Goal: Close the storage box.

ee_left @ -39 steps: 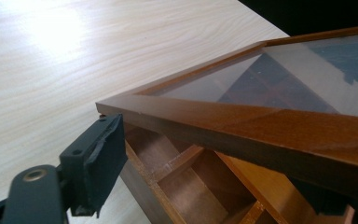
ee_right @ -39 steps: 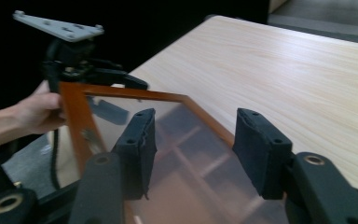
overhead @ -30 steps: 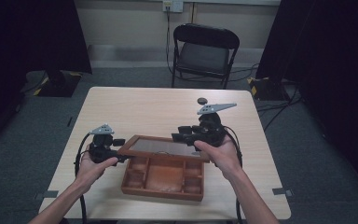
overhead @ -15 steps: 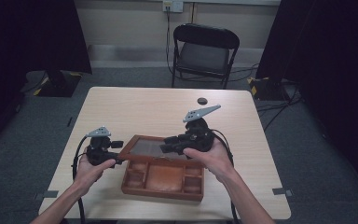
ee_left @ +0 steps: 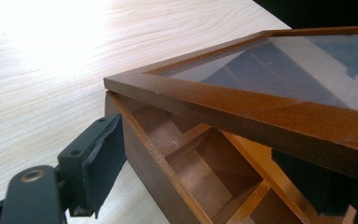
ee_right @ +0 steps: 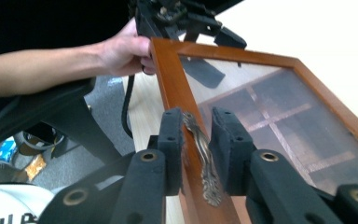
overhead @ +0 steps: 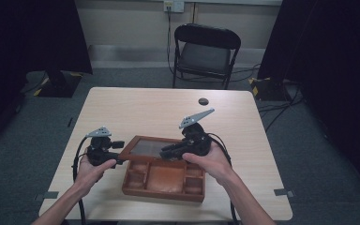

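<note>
The wooden box [overhead: 164,180] is sitting near the front edge of the table [overhead: 136,110], and its glass lid [overhead: 145,147] is tilting up, half open. The right gripper [ee_right: 196,154] is squeezing the little metal handle [ee_right: 200,156] on the lid's front edge between its two jaws. The left gripper [overhead: 104,149] is sitting at the box's left end with one jaw outside the wall, but the lid is hiding its other jaw, so I cannot tell if it is gripping.

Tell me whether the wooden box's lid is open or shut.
Partly open: the glass lid is raised above the box, and the right gripper straddles its handle.
</note>
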`<control>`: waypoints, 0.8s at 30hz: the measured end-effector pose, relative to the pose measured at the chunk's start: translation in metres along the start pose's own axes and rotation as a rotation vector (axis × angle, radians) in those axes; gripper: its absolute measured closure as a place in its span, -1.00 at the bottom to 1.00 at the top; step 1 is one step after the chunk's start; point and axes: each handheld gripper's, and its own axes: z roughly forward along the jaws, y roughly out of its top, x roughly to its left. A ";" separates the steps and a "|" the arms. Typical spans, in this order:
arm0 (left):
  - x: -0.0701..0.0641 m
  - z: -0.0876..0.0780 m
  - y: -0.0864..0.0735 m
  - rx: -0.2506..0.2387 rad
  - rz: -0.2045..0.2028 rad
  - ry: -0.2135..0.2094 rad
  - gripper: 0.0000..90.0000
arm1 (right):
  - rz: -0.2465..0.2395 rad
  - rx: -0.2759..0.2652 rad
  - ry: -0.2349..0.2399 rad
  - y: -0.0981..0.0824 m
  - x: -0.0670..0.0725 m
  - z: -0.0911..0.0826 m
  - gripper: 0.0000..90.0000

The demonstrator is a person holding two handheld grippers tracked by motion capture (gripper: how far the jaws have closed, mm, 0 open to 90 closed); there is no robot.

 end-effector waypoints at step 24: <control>0.017 -0.003 -0.005 0.055 -0.006 0.041 -0.57 | 0.011 0.070 0.011 -0.006 -0.004 0.009 0.83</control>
